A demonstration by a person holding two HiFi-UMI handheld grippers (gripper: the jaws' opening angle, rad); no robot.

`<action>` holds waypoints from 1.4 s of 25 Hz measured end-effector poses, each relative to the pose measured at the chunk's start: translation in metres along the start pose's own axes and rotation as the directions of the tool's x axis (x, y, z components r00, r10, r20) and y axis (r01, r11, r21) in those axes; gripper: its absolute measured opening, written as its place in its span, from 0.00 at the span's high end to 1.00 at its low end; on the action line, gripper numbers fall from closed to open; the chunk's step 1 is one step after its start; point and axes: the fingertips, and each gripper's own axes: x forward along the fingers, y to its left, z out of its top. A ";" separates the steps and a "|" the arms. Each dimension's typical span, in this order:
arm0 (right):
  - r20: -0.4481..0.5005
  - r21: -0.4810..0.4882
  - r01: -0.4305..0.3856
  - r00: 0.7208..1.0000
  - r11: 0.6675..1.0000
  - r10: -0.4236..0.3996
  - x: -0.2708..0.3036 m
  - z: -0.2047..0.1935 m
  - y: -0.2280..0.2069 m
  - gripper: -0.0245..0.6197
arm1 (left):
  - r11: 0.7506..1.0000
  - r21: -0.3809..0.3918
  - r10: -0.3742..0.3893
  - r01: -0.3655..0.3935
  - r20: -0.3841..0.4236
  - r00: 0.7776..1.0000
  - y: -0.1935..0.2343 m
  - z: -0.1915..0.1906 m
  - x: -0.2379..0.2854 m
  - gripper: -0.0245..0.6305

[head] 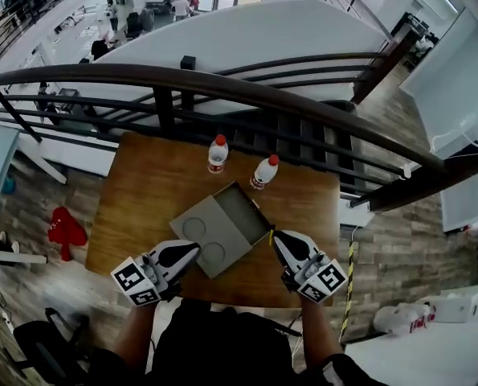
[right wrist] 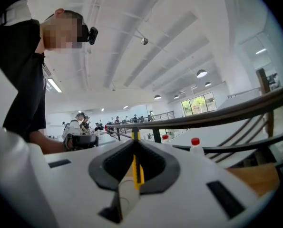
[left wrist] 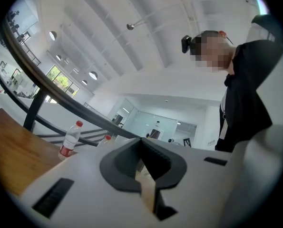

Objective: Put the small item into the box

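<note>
The right gripper (head: 279,240) pinches a thin yellow tool (right wrist: 137,173). It points straight out along the jaws, at the open box's (head: 253,209) corner. The left gripper (head: 189,252) pinches the box's flap (head: 200,233). The writing on the bottles (head: 217,153) is too small to read.

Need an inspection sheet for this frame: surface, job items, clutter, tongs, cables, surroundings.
Surface: wooden table, set against a railing.
Job's things: cardboard box open at mid-table; slim yellow item not yet in the box.
Clutter: two red-capped bottles, upright behind the box.
Grippers: left tongs shut on the box flap; right tongs shut on the slim yellow item, by the box's right edge.
Cables: nothing seen on the table.
Surroundings: dark railing beyond the table; red object on the floor to its left.
</note>
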 end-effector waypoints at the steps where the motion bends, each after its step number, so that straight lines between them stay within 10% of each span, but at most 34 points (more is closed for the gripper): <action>1: -0.030 -0.013 0.007 1.000 1.000 -0.008 0.005 -0.005 0.000 0.90 | 1.000 -0.022 0.007 -0.007 -0.008 1.000 0.006 -0.006 -0.006 0.94; 16: -0.279 0.044 0.039 0.960 0.998 -0.025 0.080 -0.111 -0.062 0.90 | 0.981 -0.160 0.103 -0.113 -0.067 0.992 0.101 -0.070 -0.015 0.94; 35: -0.600 -0.031 0.077 0.796 0.997 -0.080 0.107 -0.218 -0.093 0.90 | 0.953 -0.284 0.089 -0.101 -0.057 0.994 0.105 -0.119 -0.024 0.94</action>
